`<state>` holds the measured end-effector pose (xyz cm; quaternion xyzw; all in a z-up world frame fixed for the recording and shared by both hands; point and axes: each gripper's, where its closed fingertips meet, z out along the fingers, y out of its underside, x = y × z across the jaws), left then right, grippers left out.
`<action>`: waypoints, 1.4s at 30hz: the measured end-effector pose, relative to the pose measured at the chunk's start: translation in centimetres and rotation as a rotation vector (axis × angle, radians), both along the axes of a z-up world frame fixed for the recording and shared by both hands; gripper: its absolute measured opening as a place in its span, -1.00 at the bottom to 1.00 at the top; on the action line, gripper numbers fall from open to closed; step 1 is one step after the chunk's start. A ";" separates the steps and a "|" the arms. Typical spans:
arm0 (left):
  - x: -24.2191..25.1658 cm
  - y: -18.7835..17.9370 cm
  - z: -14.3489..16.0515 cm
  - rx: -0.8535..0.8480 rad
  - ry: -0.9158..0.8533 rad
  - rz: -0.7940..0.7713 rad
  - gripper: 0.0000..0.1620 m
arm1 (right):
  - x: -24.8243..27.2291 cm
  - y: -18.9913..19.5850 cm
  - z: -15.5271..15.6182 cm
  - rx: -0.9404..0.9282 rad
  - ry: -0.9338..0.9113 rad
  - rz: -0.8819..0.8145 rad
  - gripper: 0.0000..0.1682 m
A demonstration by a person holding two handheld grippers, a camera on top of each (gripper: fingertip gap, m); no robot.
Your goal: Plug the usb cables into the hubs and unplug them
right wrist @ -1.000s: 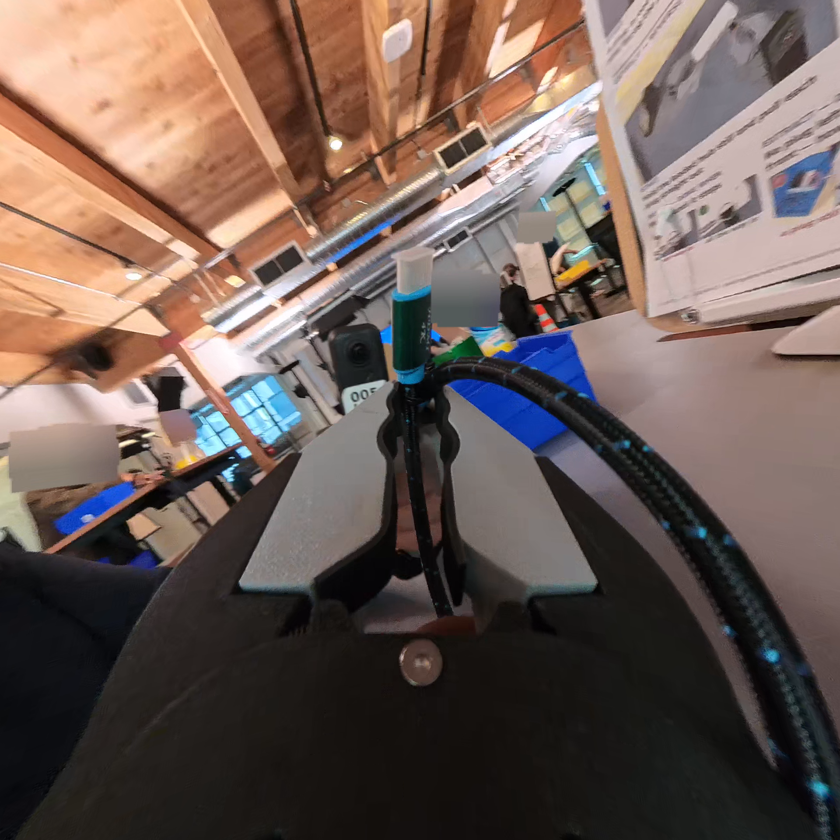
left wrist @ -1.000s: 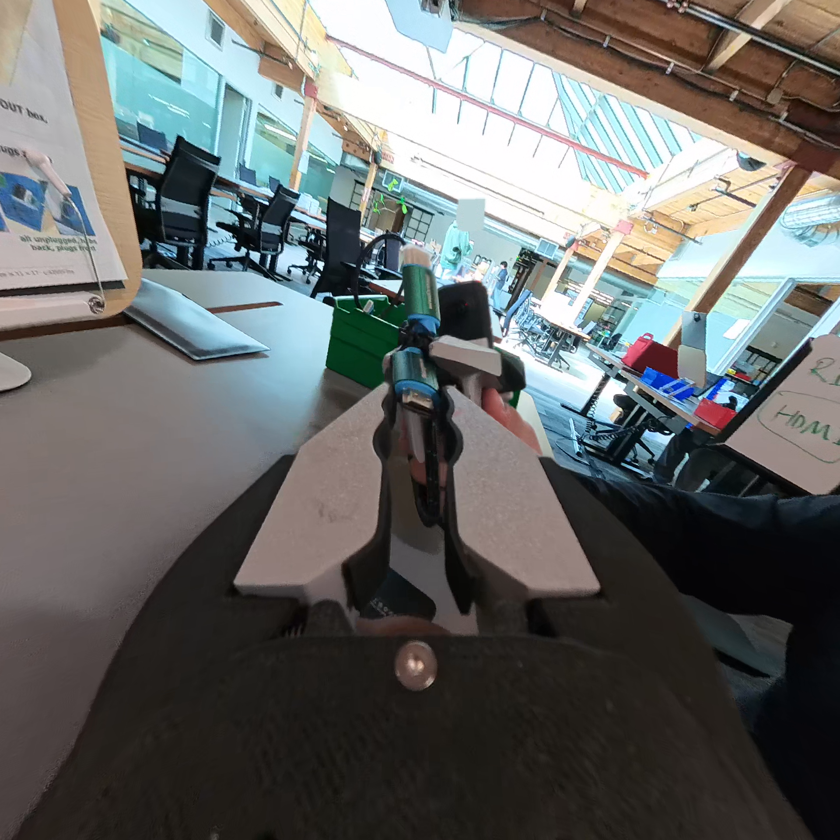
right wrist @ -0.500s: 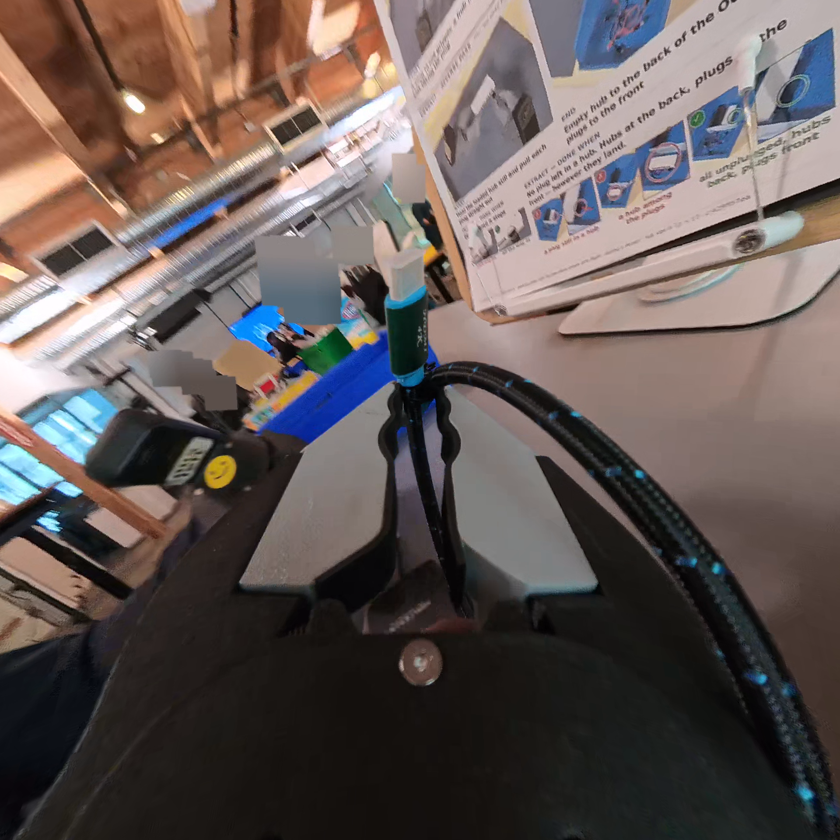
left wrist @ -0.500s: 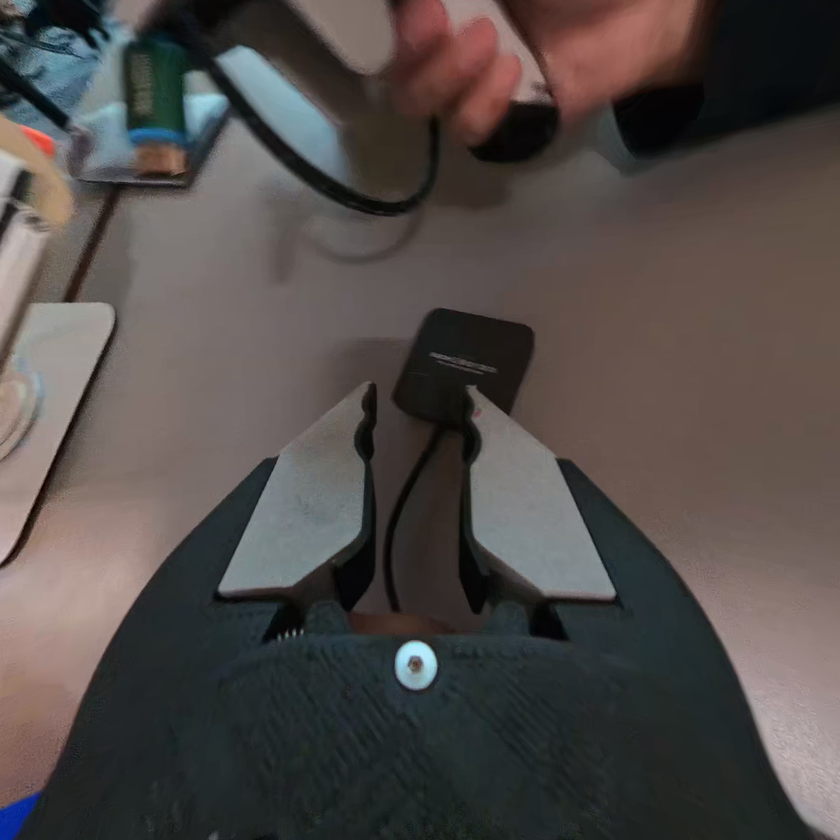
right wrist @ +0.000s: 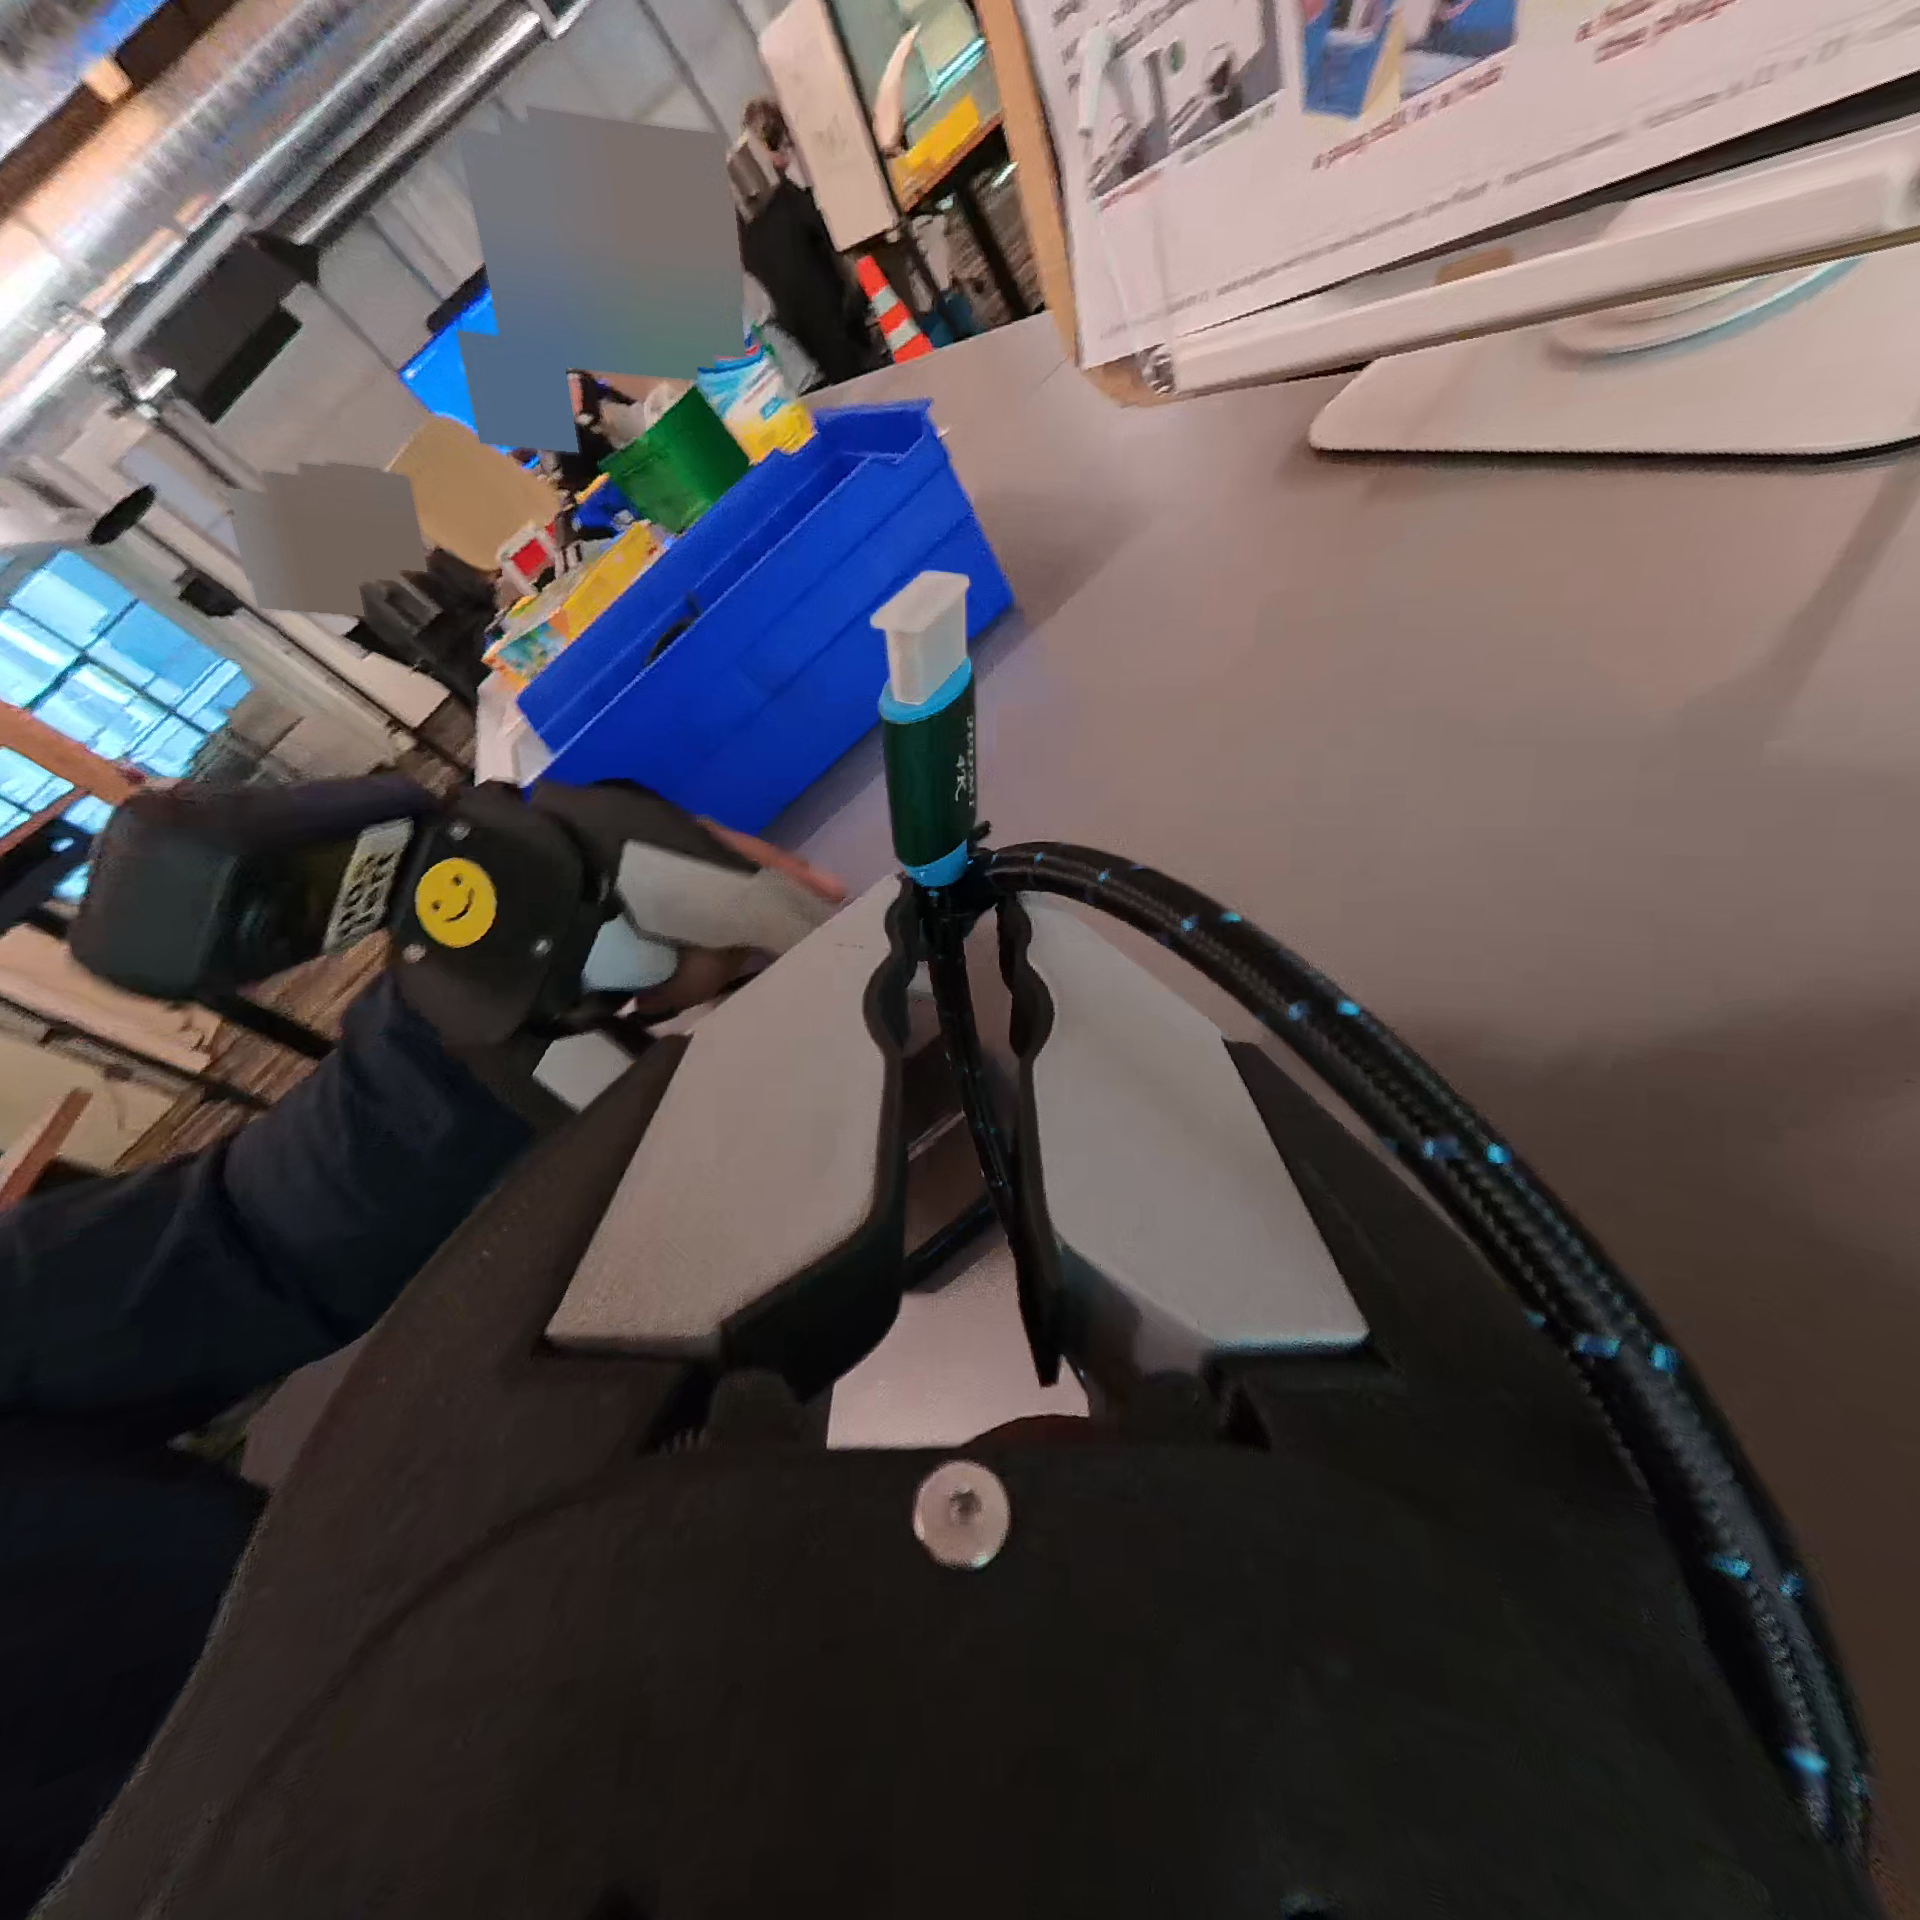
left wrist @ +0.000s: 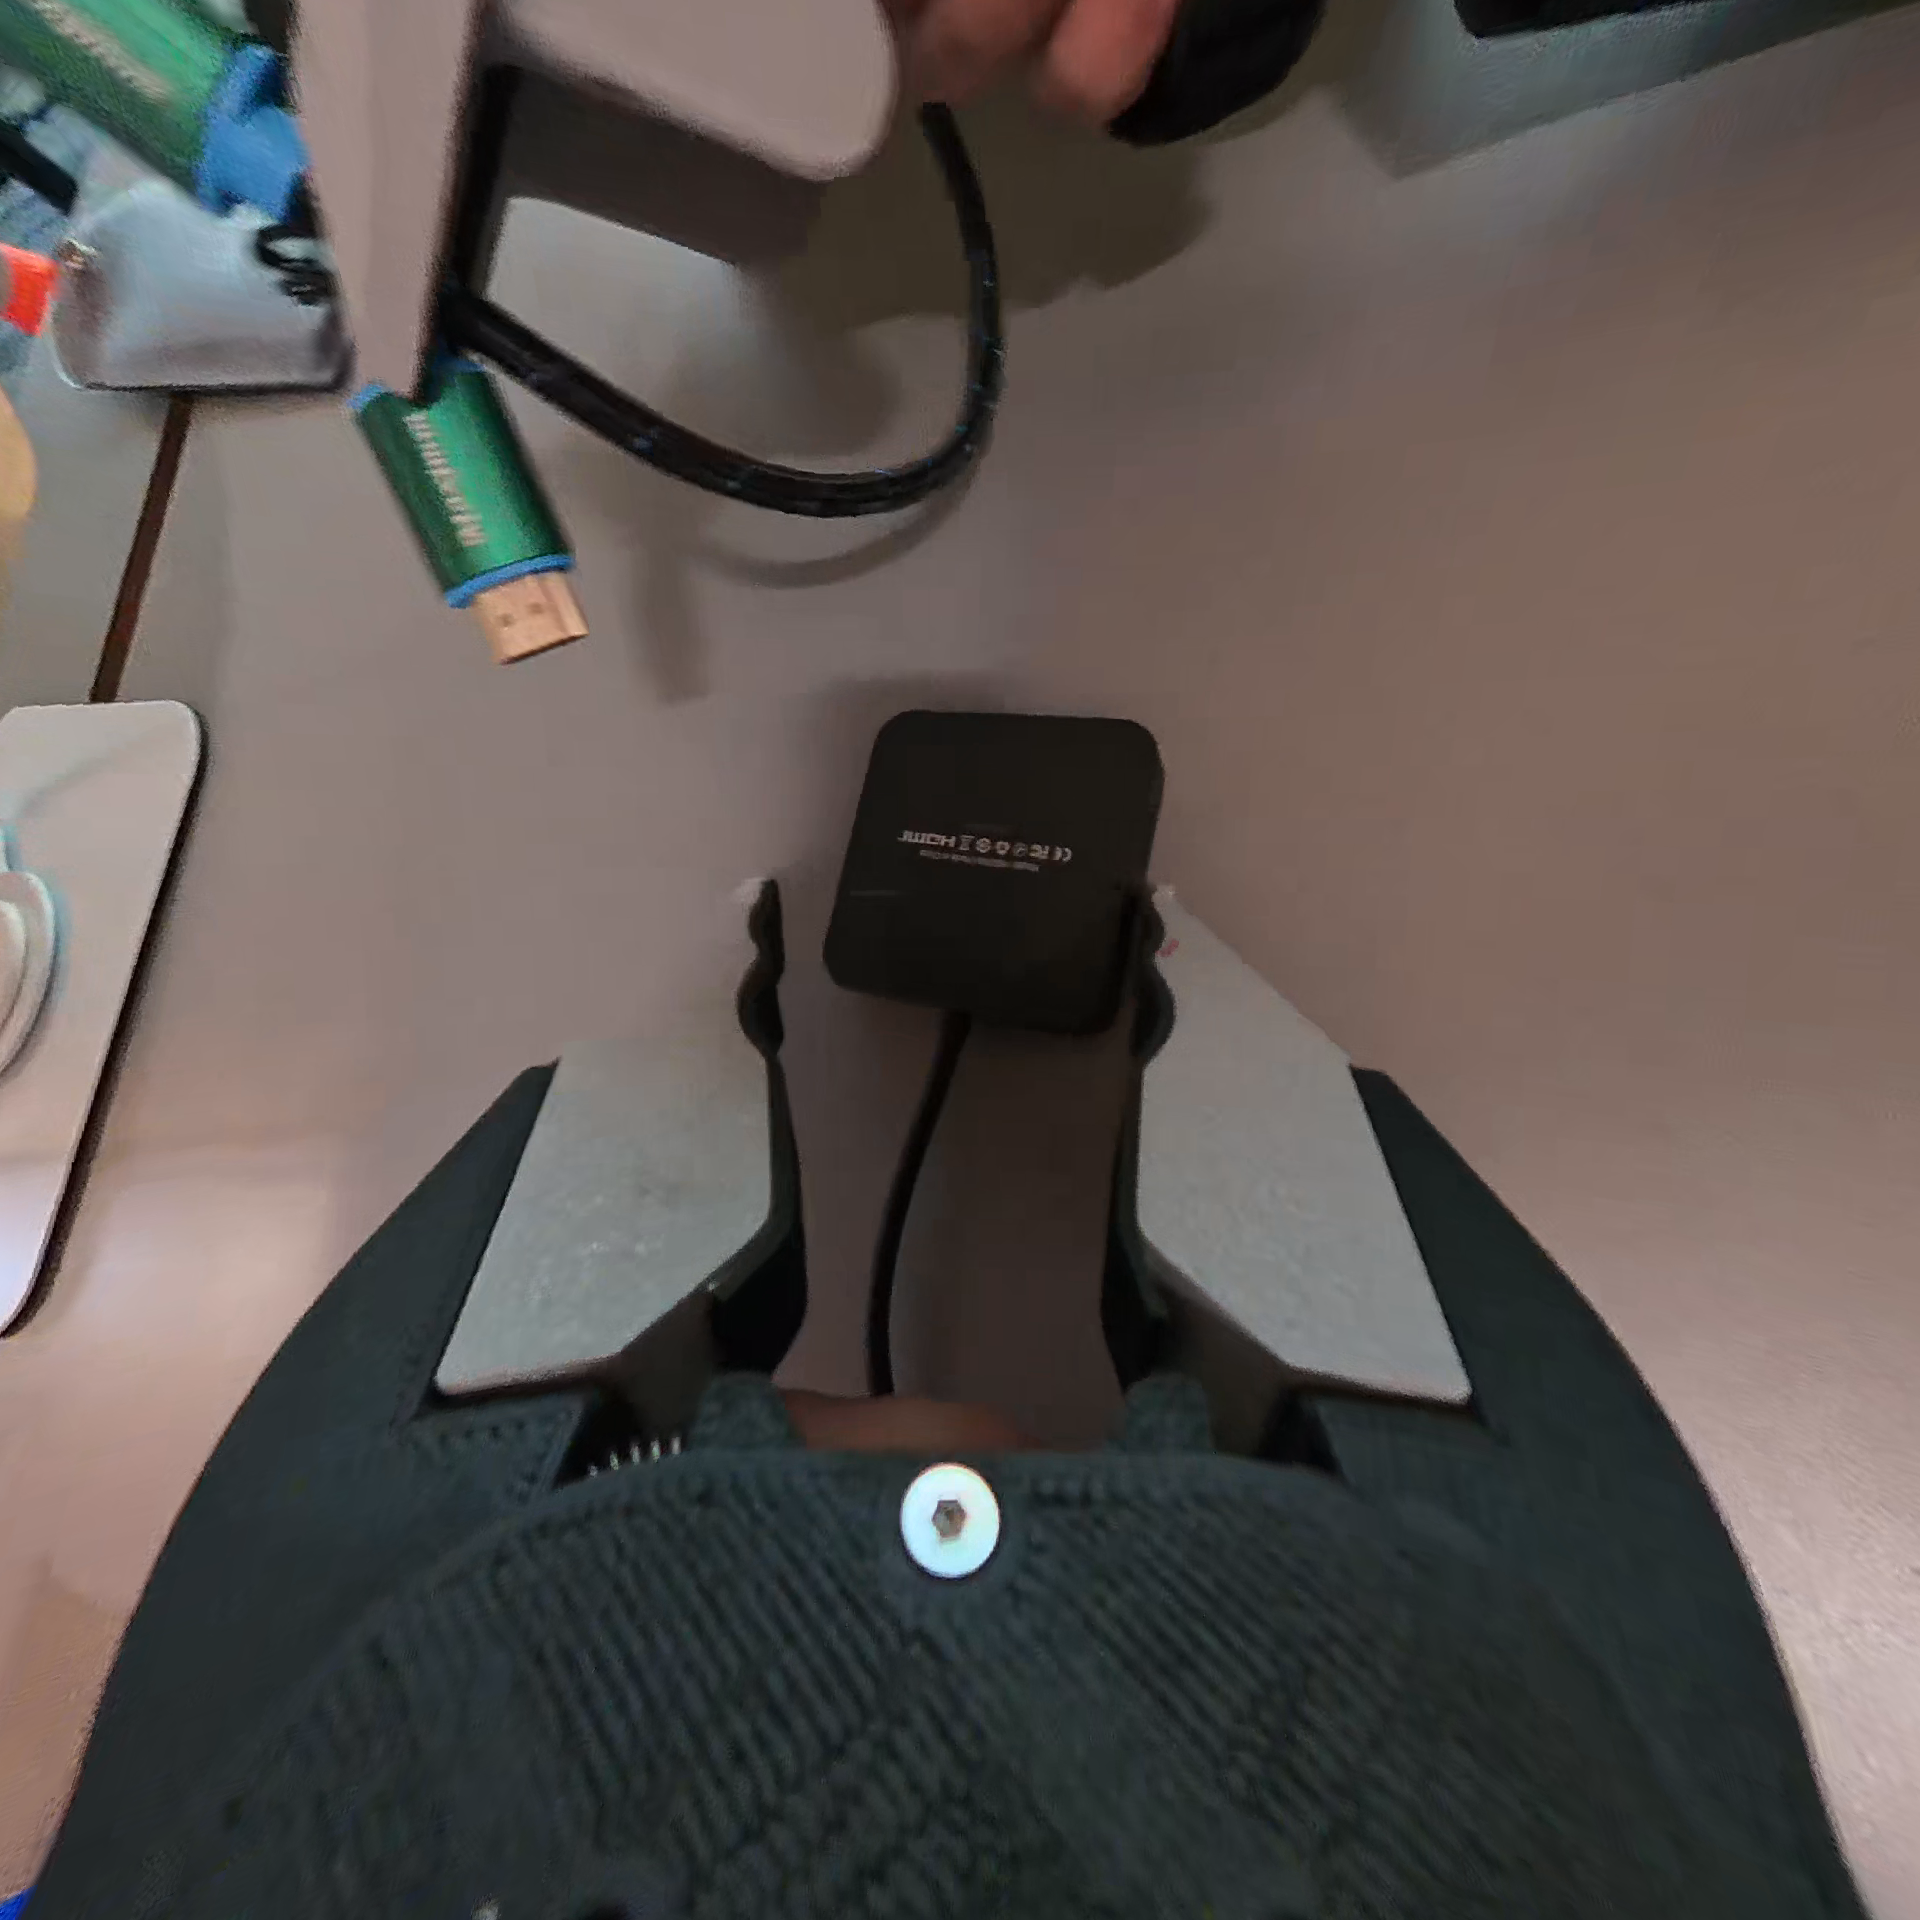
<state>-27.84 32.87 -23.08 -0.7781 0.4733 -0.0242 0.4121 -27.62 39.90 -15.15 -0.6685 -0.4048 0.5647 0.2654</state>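
Gripping the cable (right wrist: 961, 1029) behind its green plug (right wrist: 928, 769), the right gripper (right wrist: 961, 914) hangs over the worktop (left wrist: 1507, 623); left gripper (left wrist: 956, 935) fingers spread around the black hub (left wrist: 997, 862), plug unseated.

Bare table (left wrist: 1455, 623) lies right of the black hub (left wrist: 992, 862); leftward, the dangling green plug (left wrist: 468, 499) (cable looped behind) blocks.

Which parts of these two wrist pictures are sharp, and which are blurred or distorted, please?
Left wrist view: the square black adapter box on the grey table is sharp; the right gripper and hand along the top are motion-blurred. Right wrist view: the green metal plug with a white cap is crisp; the poster stand smears, and the wide lens tilts the room.
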 end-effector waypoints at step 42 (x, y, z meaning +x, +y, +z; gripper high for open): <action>-2.6 1.4 15.1 0.661 -0.679 0.124 -0.88 | 7.5 1.0 9.5 0.034 0.542 0.098 -0.67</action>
